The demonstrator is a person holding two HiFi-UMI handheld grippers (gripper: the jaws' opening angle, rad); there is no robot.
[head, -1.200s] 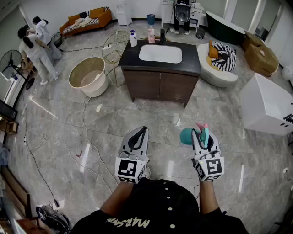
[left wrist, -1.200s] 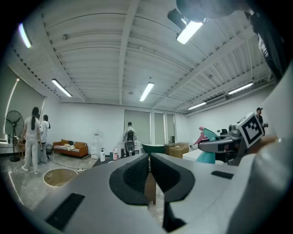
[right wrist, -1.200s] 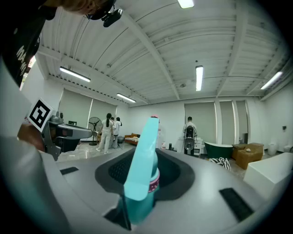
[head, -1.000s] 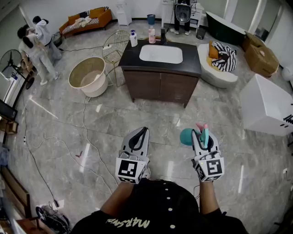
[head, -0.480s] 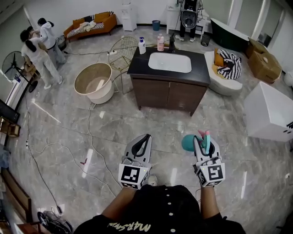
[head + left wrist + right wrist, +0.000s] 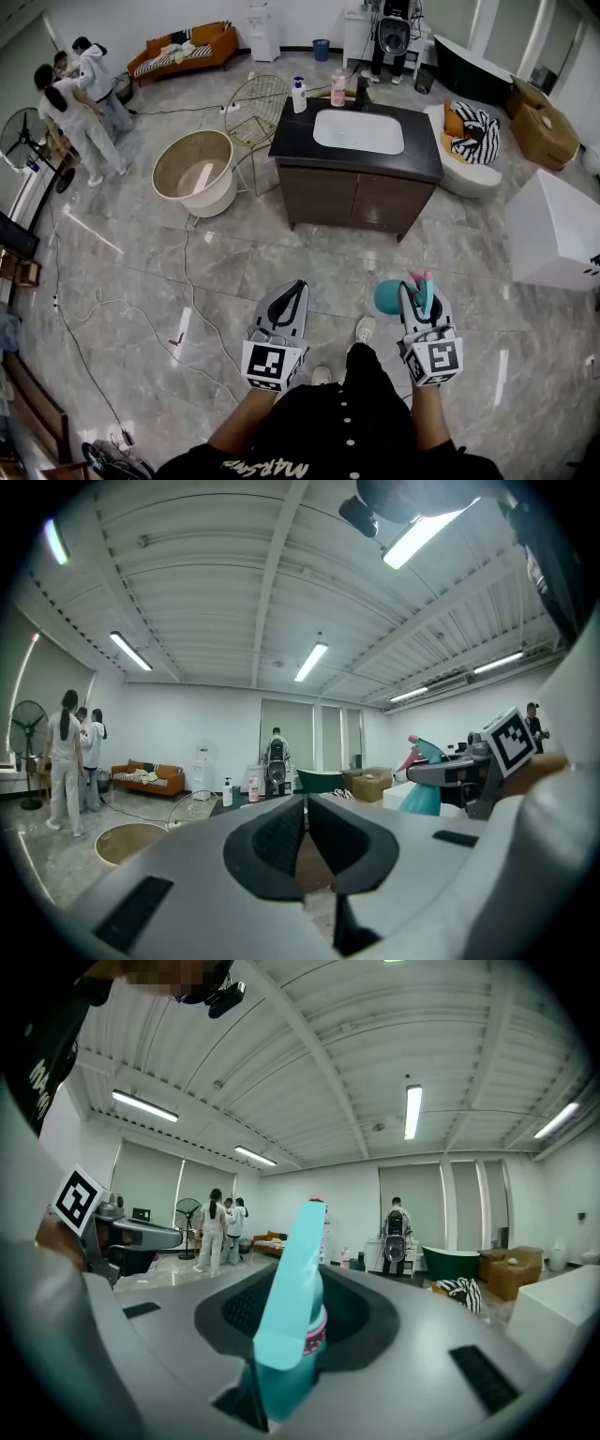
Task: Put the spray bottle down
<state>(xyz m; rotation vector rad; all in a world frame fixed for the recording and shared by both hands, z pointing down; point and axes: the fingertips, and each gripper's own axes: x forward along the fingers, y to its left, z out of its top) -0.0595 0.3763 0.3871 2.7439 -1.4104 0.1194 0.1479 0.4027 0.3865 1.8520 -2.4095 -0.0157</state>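
One vanity (image 6: pixel 328 199) w/ sink (image 6: pixel 358 131), marble flr (image 6: pixel 141 272)

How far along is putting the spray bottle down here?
Done: nothing set down yet. In hand: the spray bottle is clamped in the right hand-held gripper, over the floor. Left: reach a surface, perhaps the vanity ahead, and release.

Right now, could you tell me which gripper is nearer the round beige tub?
Left. In the head view the left gripper is below and right of the tub; the right gripper, holding the spray bottle, is farther to the right.
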